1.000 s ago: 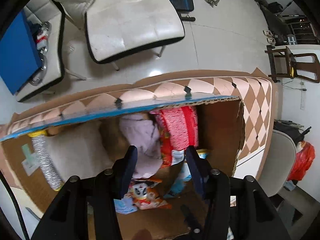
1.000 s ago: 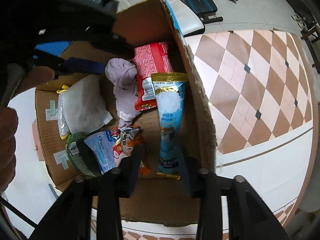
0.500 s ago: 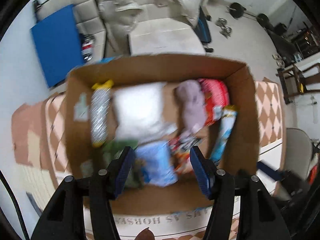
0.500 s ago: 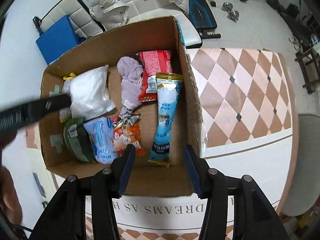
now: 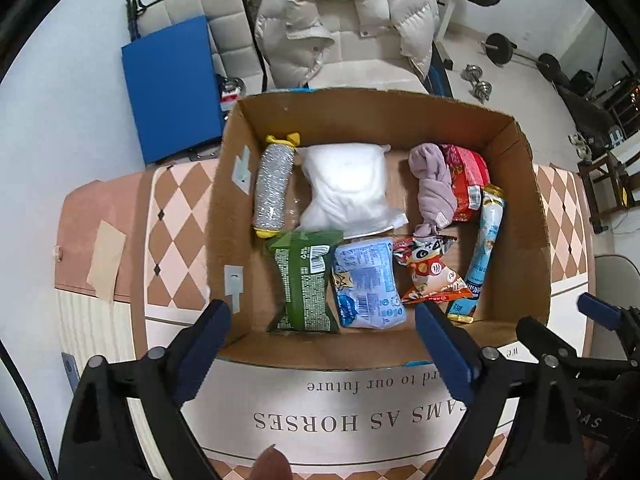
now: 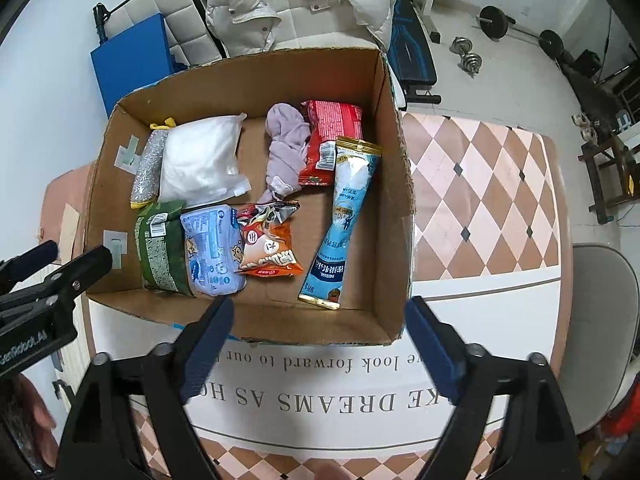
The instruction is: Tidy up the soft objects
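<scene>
Soft packets, among them a green pack (image 5: pixel 304 280) and a lilac cloth (image 5: pixel 432 184), lie in the cardboard box (image 5: pixel 516 200) at twelve o'clock; both grippers' jaws gape, empty.

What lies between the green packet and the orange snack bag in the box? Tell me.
The light blue packet lies between the green packet and the orange snack bag, touching both. The left wrist view shows it plainly.

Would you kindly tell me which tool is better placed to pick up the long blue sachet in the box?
Right, probably. The right tool hangs open just before the long blue sachet by the box's right wall, while the left tool faces the green packet.
</scene>
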`<act>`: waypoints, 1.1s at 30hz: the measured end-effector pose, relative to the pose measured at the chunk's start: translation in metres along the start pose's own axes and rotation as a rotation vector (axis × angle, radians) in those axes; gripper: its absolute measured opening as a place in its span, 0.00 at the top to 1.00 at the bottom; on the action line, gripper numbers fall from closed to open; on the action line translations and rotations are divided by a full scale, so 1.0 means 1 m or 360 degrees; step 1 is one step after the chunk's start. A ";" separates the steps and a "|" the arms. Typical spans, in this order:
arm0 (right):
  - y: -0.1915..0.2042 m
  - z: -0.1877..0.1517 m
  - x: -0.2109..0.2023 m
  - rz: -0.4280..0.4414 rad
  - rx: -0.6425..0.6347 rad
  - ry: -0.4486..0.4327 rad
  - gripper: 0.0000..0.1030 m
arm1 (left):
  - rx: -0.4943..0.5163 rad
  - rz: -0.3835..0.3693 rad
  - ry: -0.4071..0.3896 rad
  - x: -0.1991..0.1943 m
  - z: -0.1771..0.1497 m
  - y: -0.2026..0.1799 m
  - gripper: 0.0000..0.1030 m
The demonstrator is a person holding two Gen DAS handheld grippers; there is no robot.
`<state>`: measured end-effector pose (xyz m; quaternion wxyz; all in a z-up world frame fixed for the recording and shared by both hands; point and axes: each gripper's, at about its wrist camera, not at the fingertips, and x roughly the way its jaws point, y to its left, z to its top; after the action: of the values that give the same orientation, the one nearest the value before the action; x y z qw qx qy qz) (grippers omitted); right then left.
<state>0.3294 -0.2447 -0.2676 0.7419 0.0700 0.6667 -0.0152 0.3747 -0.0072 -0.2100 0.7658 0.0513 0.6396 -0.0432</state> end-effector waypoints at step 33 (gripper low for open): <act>0.002 -0.146 -0.223 -0.0174 -0.0058 -0.0682 0.00 | -0.0077 0.0030 -0.0599 -0.211 -0.147 -0.013 0.03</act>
<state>0.1604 -0.2400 -0.0607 0.8659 0.0155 0.4967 -0.0580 0.1921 -0.0008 -0.0291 0.8733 0.0299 0.4854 -0.0296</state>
